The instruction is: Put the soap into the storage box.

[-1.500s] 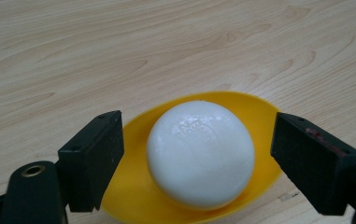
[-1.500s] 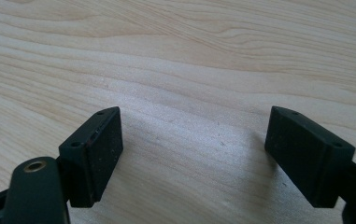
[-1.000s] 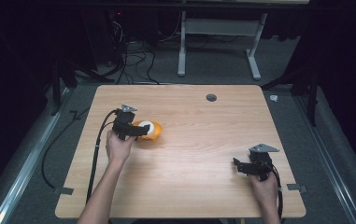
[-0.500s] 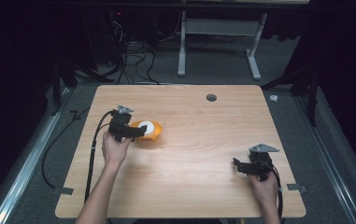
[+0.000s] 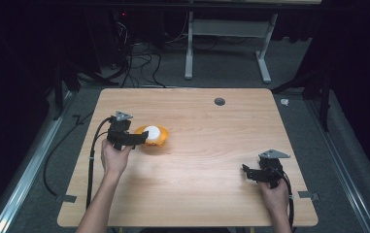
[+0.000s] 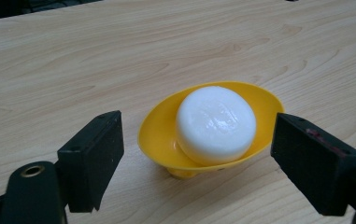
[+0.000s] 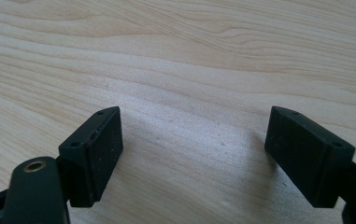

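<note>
One white puck (image 6: 215,123) in yellow bowl (image 6: 159,135)

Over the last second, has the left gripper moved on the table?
Yes, slightly. In the high view the left gripper has drifted toward the table's left edge, away from the round hole; the yellow bowl stays put.

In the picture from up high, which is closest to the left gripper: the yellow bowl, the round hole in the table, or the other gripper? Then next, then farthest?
From the left gripper:
1. Yellow bowl, right beside its jaws, holding a white round thing.
2. Round hole, farther back, toward the table's right.
3. Right gripper, near the table's front right corner.
</note>
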### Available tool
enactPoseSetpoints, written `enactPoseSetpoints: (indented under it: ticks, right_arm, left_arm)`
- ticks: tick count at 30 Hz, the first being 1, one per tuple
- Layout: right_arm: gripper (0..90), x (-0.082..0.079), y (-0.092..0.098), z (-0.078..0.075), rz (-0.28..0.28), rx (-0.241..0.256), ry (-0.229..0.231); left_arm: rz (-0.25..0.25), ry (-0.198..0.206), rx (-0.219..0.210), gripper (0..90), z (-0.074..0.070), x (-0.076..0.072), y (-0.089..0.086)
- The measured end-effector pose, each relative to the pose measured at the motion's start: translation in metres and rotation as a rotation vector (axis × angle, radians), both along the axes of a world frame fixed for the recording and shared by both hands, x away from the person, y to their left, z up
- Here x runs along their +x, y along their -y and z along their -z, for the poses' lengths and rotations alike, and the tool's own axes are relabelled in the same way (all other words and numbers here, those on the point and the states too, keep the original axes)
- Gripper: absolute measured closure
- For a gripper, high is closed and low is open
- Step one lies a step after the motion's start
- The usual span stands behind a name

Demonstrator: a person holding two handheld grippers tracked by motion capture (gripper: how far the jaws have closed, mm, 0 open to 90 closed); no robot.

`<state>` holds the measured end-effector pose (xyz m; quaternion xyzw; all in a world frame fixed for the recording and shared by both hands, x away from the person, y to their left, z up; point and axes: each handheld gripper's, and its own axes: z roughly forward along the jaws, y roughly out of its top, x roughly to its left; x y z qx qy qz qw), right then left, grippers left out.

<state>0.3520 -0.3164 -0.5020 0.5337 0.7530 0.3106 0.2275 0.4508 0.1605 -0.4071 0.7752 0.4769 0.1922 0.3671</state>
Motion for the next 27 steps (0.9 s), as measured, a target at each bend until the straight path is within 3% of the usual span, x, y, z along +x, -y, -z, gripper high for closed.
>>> enactPoseSetpoints:
  ticks: [9, 19, 27]
  right_arm:
    - [20.2, 0.0, 0.0, 0.0, -0.001, -0.002, 0.0]
    - [20.1, 0.0, 0.0, 0.0, -0.001, -0.002, 0.0]
    - [20.3, 0.0, 0.0, 0.0, -0.001, -0.001, 0.0]
  left_arm:
    - [0.01, 0.013, -0.008, 17.9, -0.005, -0.012, -0.005]
    - [-0.023, 0.022, -0.037, 16.7, -0.007, -0.025, -0.014]
    - [-0.016, 0.023, -0.035, 16.7, -0.006, -0.031, -0.016]
